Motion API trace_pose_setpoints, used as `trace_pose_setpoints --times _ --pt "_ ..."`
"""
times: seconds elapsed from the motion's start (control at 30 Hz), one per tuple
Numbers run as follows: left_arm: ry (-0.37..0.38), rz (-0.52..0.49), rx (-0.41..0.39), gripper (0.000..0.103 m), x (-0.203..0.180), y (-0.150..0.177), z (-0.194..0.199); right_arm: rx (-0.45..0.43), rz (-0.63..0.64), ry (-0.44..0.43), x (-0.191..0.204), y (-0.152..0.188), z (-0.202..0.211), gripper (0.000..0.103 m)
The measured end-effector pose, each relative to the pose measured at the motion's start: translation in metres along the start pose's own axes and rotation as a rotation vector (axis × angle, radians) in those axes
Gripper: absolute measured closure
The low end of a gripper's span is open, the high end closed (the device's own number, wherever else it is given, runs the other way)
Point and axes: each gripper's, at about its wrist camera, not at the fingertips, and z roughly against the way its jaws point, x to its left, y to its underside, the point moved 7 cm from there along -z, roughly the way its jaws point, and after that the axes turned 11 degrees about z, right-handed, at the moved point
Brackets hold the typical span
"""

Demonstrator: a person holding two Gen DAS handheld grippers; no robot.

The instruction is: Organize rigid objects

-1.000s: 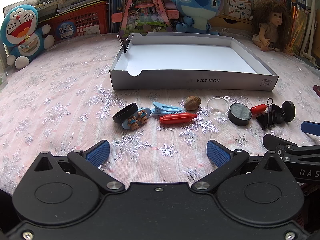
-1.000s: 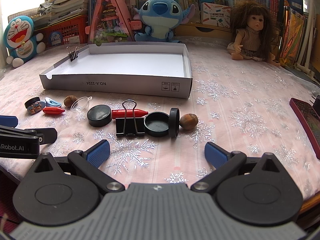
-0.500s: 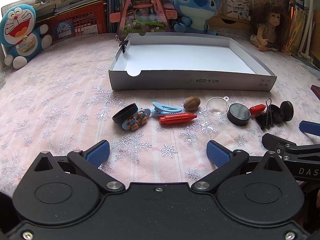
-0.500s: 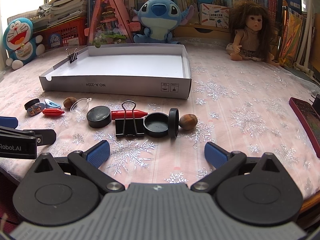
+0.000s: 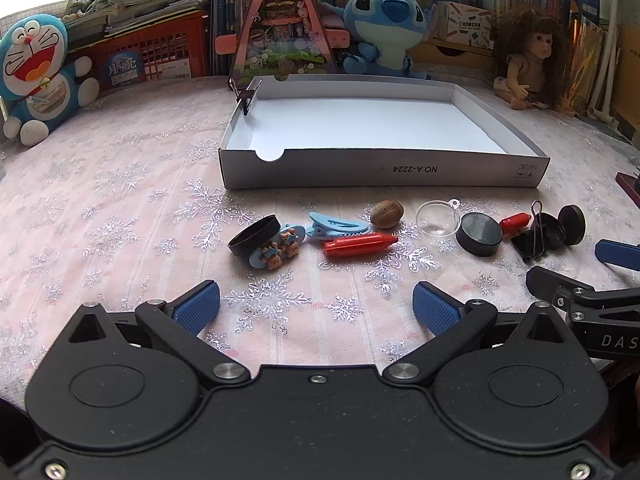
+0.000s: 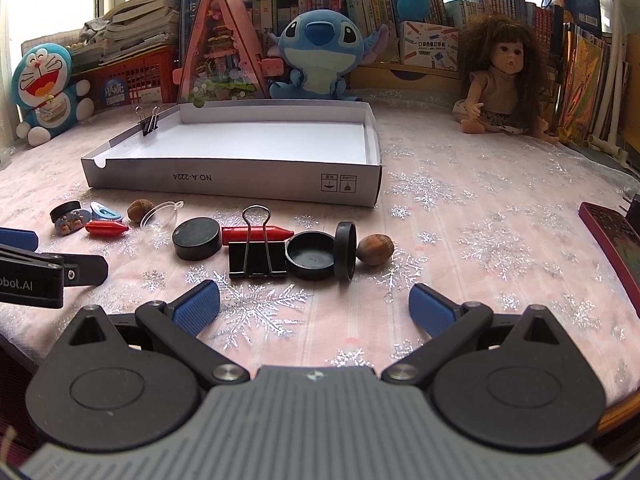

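A row of small things lies on the cloth before a white cardboard tray. Left wrist view, from the left: black ring, blue bear clip, blue hair clip, red crayon, nut, clear half-dome, black cap. Right wrist view: black cap, red crayon, binder clip, black lid, upright ring, nut. My left gripper and right gripper are both open, empty, short of the row.
A small binder clip is clamped on the tray's left wall. Plush toys, a doll, a red crate and books line the back. A dark red flat thing lies at the right edge of the cloth.
Both grippers have drifted slightly; the row and tray sit a little differently in each view. Nothing was picked up and the fingers stay open.
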Motion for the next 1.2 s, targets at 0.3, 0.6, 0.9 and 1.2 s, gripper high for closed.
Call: trace_pose_setpoints --times 0.3,0.6,0.9,1.2 --pt "0.038 0.038 -0.021 0.053 0.009 -0.009 0.009 -0.076 -0.073 -0.036 -0.018 -0.008 0.011 0.014" --pt "0.035 0.100 -0.022 0.076 0.024 -0.018 0.008 -0.109 -0.120 0.048 -0.043 -0.012 0.018 0.059" --pt "0.036 0.102 -0.022 0.077 0.024 -0.018 0.007 -0.075 -0.145 0.113 -0.059 -0.006 0.018 0.066" --pt "0.038 0.099 -0.022 0.077 0.023 -0.018 0.006 -0.083 -0.052 0.075 -0.039 -0.011 0.017 0.062"
